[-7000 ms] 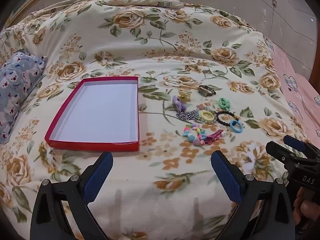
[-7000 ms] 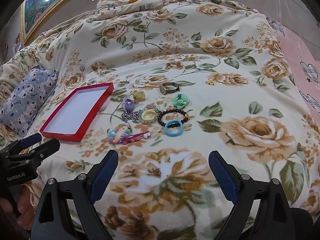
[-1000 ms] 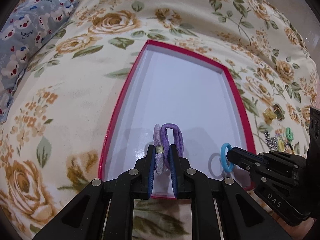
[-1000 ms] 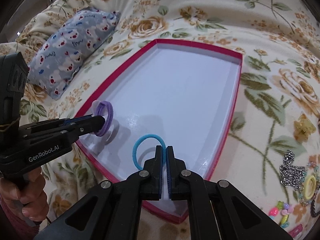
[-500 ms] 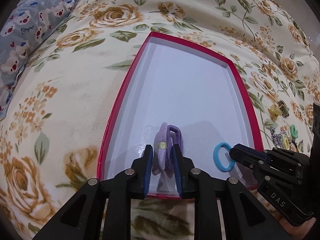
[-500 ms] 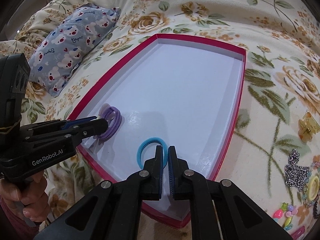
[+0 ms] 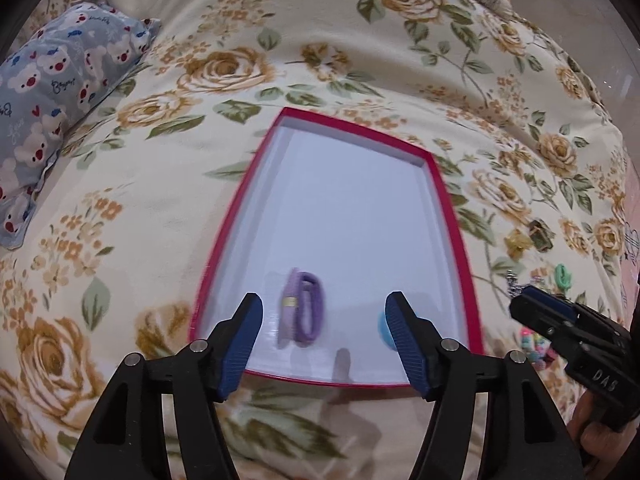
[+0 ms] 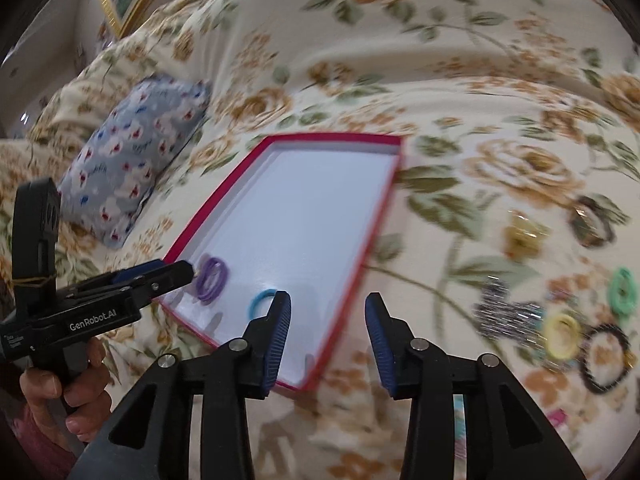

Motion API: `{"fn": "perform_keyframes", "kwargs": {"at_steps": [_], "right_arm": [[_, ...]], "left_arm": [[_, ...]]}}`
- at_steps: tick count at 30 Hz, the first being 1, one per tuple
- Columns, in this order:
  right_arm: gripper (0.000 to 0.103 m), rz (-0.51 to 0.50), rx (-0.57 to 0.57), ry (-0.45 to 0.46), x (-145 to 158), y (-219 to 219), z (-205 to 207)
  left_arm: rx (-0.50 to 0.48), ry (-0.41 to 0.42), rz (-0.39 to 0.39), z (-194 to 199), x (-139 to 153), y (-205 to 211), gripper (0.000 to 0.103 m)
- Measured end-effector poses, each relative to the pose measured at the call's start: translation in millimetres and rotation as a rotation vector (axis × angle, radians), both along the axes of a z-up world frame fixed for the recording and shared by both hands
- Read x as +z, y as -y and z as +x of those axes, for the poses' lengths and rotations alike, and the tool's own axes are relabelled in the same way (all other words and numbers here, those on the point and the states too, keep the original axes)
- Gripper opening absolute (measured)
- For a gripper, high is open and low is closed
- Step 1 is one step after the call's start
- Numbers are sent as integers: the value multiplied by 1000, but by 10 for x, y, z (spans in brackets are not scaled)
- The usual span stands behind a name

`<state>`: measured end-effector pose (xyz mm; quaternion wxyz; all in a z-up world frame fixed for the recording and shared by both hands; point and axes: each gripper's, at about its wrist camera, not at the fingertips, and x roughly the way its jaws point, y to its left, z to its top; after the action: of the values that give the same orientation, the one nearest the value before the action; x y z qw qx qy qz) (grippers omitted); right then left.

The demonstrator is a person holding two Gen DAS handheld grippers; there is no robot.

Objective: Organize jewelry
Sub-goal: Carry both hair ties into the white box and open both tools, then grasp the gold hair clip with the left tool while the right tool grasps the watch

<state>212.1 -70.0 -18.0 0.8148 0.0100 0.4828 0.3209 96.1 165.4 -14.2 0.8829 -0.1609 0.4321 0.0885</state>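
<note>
Tray: red-rimmed tray (image 7: 442, 192) with a white floor lies flat on the floral bedspread (image 7: 280, 60); the right wrist view shows it (image 8: 200, 222) slanting away to the left.
Purple tie: purple hair tie (image 7: 302, 310) lies on the tray floor near the near-left corner, free of both tools; in the right wrist view it (image 8: 211, 275) sits just off the tip of the left gripper.
Blue tie: blue hair tie (image 8: 262, 303) lies on the tray floor near the near edge. The left wrist view shows only a sliver of it (image 7: 382, 326) behind a blue pad.
Left gripper: left gripper (image 7: 324, 340) has its jaws spread wide, holding nothing, above the tray's near edge.
Right gripper: right gripper (image 8: 326, 338) has its jaws apart and empty, above the tray's near-right corner.
Loose jewelry: only the right wrist view shows this clearly. On the bedspread right of the tray lie a silver chain (image 8: 506, 314), a yellow ring (image 8: 562, 334), a green tie (image 8: 622, 290), a dark beaded bracelet (image 8: 604, 356) and a gold claw clip (image 8: 522, 236), all blurred.
Pillow: blue bear-print pillow (image 7: 48, 92) lies well left of the tray.
</note>
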Motion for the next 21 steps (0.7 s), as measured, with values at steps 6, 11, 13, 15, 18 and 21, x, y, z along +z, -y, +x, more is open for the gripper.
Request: {"fn": "perform_keyframes", "kwargs": {"at_steps": [6,11,13,15,18,21], "right_arm": [[41,-9,-92,14,72,457,30],[41,-12,-156,30,144,811,59],[41,-15,-183,35,158,955,81],[41,-15,-204,38,172,1061,91],[41,-16,-235,47,184,1235,101],[41,-19,-263,45,178,1391,133]], "left_arm": [[-50,3,-10,24,64,228,65],[-102,5,-17,78,132,453,65],[-122,8,-11,109,167,538,66],[-142,12,-6,138,198,617,66],[-170,18,3,198,242,748,67],[-190,18,10,261,257,838,68]]}}
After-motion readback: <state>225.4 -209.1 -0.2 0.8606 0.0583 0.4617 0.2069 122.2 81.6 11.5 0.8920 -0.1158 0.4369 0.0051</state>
